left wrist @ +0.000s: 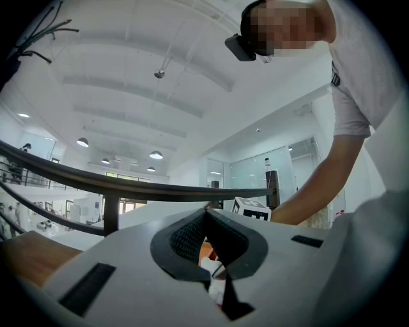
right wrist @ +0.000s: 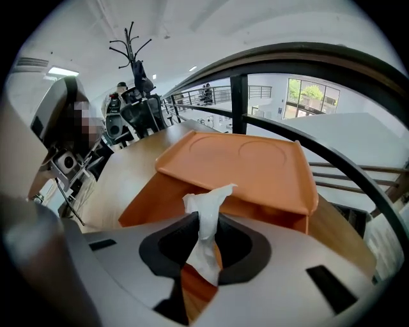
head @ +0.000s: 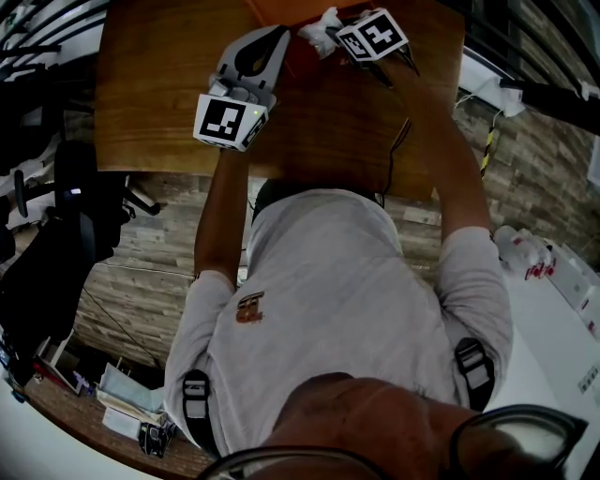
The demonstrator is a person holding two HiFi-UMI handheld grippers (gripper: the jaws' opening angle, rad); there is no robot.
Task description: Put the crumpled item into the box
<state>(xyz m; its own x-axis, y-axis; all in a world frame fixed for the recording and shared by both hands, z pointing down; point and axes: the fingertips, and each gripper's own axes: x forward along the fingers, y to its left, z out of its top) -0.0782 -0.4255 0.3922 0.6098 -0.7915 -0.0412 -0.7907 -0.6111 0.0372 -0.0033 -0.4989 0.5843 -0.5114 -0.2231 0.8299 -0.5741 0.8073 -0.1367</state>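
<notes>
An orange box [right wrist: 246,167] with a flat lid stands on the wooden table [head: 159,84], at the top edge of the head view [head: 291,9]. My right gripper [right wrist: 203,220] is shut on a crumpled white tissue [right wrist: 206,203], which sticks up between the jaw tips just in front of the box's near side. In the head view the tissue [head: 323,26] shows beside the right gripper [head: 342,37]. My left gripper [head: 277,36] hovers to its left over the table. In the left gripper view its jaws [left wrist: 206,214] meet at the tips with nothing between them.
A dark cable [head: 398,141] runs across the table toward its near edge [head: 281,172]. A black railing [right wrist: 307,70] curves behind the box. A coat rack [right wrist: 131,45] and office chairs [head: 56,244] stand off to the left.
</notes>
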